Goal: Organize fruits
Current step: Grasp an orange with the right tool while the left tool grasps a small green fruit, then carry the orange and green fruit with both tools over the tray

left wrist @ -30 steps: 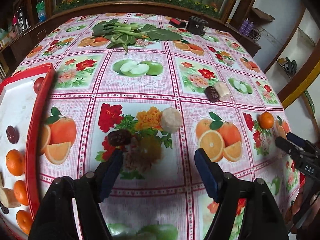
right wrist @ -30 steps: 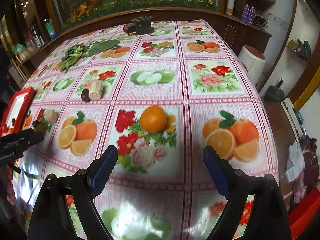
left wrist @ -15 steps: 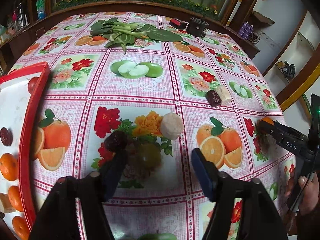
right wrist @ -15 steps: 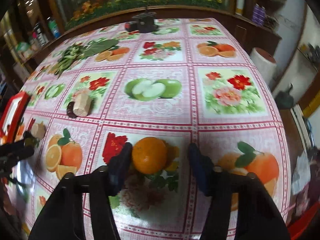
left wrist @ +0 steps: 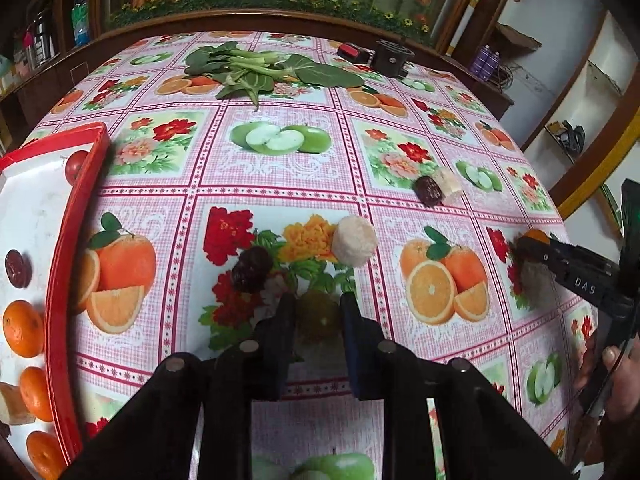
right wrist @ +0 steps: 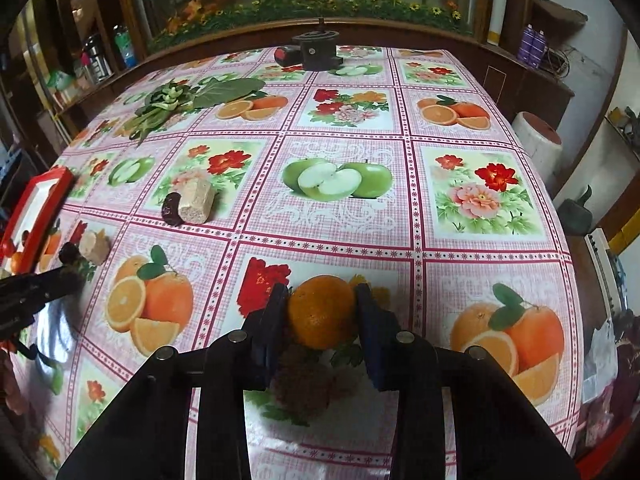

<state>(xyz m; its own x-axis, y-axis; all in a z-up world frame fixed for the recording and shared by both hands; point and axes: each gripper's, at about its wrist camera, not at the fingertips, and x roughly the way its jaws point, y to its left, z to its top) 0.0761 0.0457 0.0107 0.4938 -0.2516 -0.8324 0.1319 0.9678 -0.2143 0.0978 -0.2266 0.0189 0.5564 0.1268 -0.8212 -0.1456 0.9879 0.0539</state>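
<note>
A small round olive-green fruit is clamped between the pads of the left hand-held gripper, whose jaws have just been closing onto it; it sits on the tabletop at the near middle of the left wrist view. Being round, it shows no long axis and no clear pointing direction. An orange is gripped likewise by the right hand-held gripper, its jaws also just closed in, pads pressed on both sides; it too is round, with no axis to be told.

Just beyond the green fruit, a dark date and a pale round cut piece lie near each other. Farther right, a second dark date touches a pale block, the block's long axis running away from the camera and rightward. A red-rimmed tray at the left edge holds several oranges and dark fruits.

The tabletop is covered by a pink checked cloth printed with oranges, apples and flowers. Leafy greens lie at its far side, beside a black device. Behind, a wood-framed panel of flowers is seen, with shelves at both sides.
</note>
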